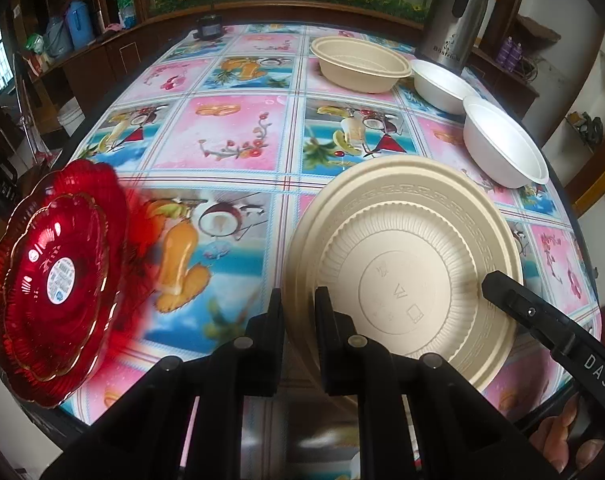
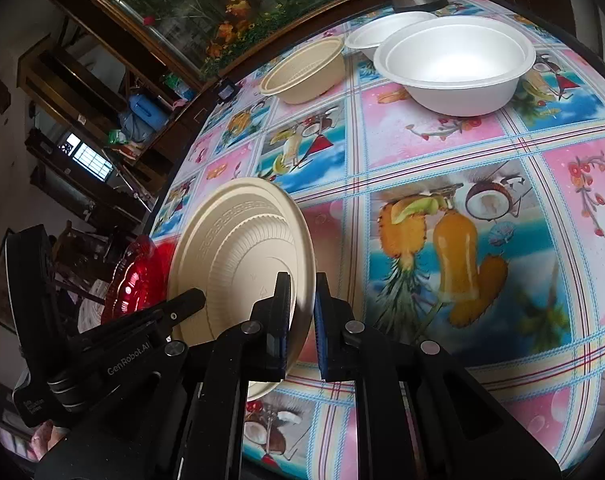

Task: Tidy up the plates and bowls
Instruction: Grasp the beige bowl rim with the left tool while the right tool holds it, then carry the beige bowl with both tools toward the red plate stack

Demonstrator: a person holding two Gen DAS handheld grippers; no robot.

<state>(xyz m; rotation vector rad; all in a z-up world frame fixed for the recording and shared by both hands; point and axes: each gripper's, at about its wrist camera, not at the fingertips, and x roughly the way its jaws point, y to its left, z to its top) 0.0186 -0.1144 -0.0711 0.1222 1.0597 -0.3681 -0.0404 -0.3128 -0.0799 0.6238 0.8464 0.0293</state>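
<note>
The table (image 1: 230, 136) carries a fruit-print cloth, with bowls at its far right. Both grippers pinch one beige plate (image 1: 406, 264) — left gripper (image 1: 298, 320) on the near-left rim, right gripper (image 2: 302, 316) on the opposite rim. Red plates (image 1: 58, 276) sit far left.

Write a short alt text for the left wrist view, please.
The left gripper grips the rim of a tilted beige plate, and the right gripper holds its far edge. Red plates sit left; three bowls stand behind.

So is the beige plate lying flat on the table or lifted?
Lifted and tilted: the beige plate stands nearly on edge, underside showing, both grippers' jaws clamped on its rim.
</note>
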